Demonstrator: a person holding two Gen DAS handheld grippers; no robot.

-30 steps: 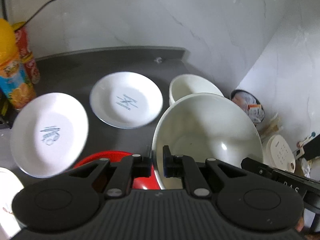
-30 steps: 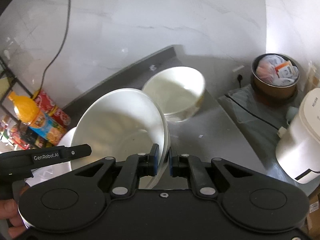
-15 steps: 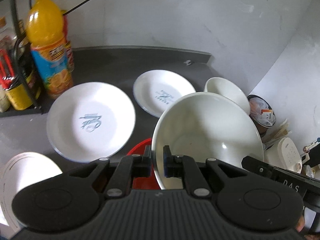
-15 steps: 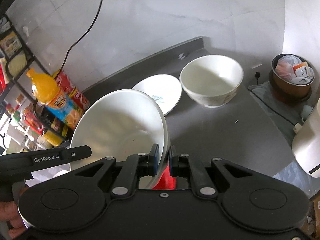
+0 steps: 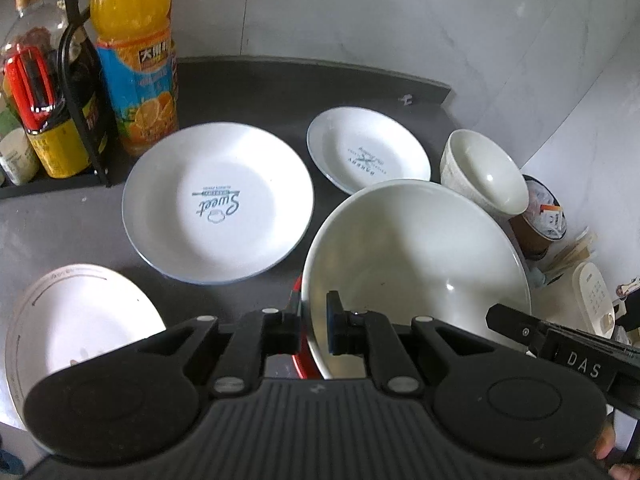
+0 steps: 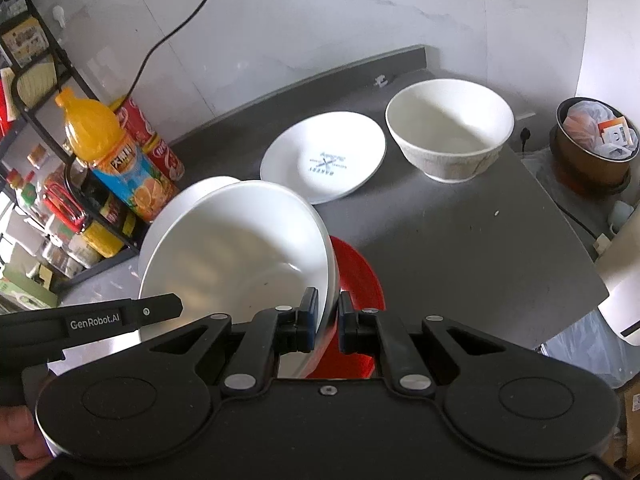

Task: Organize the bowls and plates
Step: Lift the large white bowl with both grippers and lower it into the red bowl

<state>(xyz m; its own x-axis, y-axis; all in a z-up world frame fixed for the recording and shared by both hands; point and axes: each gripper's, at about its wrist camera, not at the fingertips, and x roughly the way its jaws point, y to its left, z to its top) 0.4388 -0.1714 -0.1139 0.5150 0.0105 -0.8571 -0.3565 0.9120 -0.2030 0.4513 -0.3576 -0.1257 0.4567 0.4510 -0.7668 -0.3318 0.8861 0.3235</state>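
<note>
Both grippers hold one large white bowl [image 5: 416, 256] [image 6: 236, 248] lifted above the grey counter. My left gripper [image 5: 313, 326] is shut on its near left rim; my right gripper [image 6: 328, 320] is shut on its near right rim. A red plate [image 6: 358, 272] lies under the bowl, mostly hidden. A large white plate [image 5: 218, 202] printed "Sweet" lies left of the bowl. A smaller white plate [image 5: 368, 150] [image 6: 324, 158] lies behind it. A patterned white bowl [image 5: 484, 172] [image 6: 450, 132] stands at the far right. Another white plate [image 5: 76, 320] lies at the near left.
An orange juice bottle [image 5: 134, 52] [image 6: 116, 160] and red cans [image 6: 156, 144] stand by a black wire rack [image 5: 76, 76] of jars at the left. A brown bin [image 6: 592, 148] and a white appliance [image 6: 624, 272] sit beyond the counter's right edge. A cable [image 6: 172, 28] hangs on the wall.
Both grippers carried the large bowl back and to the left, away from the patterned bowl. The juice bottle, rack and near-left plate came into view.
</note>
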